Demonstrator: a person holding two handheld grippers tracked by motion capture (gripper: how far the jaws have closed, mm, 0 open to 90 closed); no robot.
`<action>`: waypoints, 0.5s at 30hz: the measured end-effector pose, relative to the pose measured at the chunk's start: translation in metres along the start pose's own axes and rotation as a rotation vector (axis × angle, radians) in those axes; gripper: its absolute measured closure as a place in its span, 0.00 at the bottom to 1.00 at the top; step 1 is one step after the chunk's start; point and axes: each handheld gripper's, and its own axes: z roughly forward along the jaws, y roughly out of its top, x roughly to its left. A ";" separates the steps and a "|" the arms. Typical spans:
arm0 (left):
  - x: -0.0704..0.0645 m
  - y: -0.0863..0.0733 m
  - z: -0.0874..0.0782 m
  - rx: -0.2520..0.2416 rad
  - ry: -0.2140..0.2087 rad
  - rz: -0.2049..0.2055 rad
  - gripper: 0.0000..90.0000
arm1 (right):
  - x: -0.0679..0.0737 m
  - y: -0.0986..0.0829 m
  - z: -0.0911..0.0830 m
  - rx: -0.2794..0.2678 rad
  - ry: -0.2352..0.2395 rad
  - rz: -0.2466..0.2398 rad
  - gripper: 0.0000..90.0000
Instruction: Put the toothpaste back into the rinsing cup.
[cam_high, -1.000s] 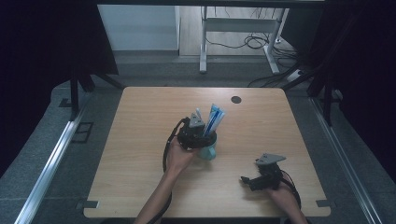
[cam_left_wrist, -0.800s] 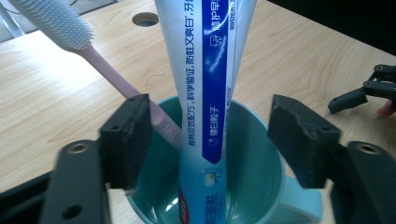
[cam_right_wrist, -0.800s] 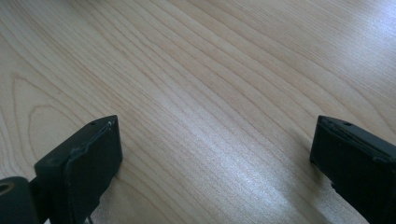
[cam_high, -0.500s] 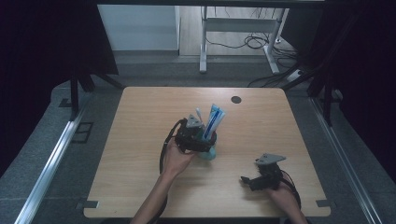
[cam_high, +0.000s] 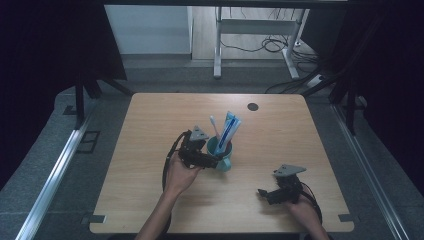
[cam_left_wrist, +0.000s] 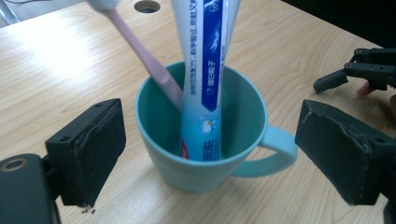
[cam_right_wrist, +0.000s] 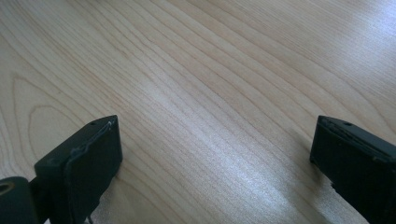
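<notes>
Wooden table (cam_high: 150, 200) has the teal mug (cam_left_wrist: 201, 154) near its middle, toothpaste tube (cam_left_wrist: 205, 70) and pink toothbrush (cam_left_wrist: 140, 51) propped inside, left gripper (cam_left_wrist: 210, 154) spread wide around it, probably sizing up a grab, while right gripper (cam_high: 264, 194) idles open nearer the person.

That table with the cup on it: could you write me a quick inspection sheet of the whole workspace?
Surface: wooden table, round hole near the far edge.
Job's things: teal mug upright, holding a pink toothbrush and a blue-white toothpaste tube.
Clutter: nothing seen.
Grippers: left gripper open, jaws either side of the mug, not touching; right gripper open over bare wood.
Cables: black cable looping from the left gripper; floor cables behind the table.
Surroundings: dark curtains, metal frame.
</notes>
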 end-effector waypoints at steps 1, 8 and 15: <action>0.000 -0.002 -0.002 -0.003 0.001 -0.003 0.09 | 0.000 0.000 0.000 0.002 0.001 -0.001 0.02; 0.004 -0.013 -0.011 -0.011 0.008 -0.004 0.04 | 0.000 0.000 0.000 0.000 -0.001 0.000 0.02; 0.007 -0.026 -0.018 0.001 0.036 0.014 0.00 | 0.000 0.000 0.000 0.000 -0.001 -0.003 0.02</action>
